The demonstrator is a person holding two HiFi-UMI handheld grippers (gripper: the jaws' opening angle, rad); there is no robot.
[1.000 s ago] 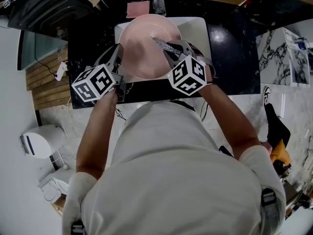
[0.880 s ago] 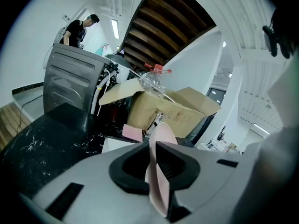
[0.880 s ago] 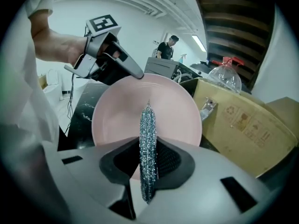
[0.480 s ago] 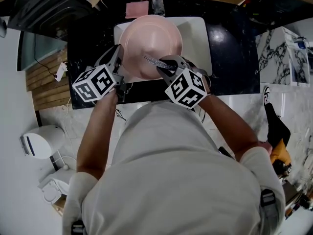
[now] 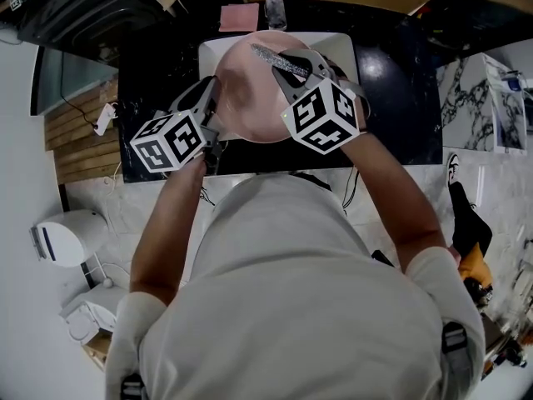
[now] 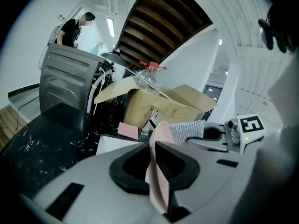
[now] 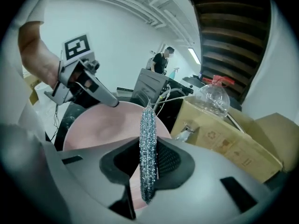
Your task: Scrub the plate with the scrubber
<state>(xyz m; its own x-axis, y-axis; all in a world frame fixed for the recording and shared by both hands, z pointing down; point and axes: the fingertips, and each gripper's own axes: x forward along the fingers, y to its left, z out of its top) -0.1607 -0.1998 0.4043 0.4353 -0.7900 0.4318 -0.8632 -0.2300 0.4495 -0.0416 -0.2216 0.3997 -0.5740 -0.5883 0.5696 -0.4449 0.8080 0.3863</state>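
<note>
A black marbled bench (image 5: pixel 400 98) is seen above a pale veined floor (image 5: pixel 512 186), with wooden slats (image 5: pixel 79 144) laid at the left. Cardboard boxes (image 7: pixel 233 143) are piled behind the bench, near a grey appliance (image 6: pixel 65 85). White walls (image 7: pixel 117 45) are lit by a tube light (image 6: pixel 110 27) beside a dark slatted stair underside (image 6: pixel 159 27).

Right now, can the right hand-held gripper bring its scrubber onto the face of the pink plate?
Probably yes. The right hand-held gripper is shut on the scrubber, the plate faces it, held by its rim in the left hand-held gripper, and nothing stands between.
</note>
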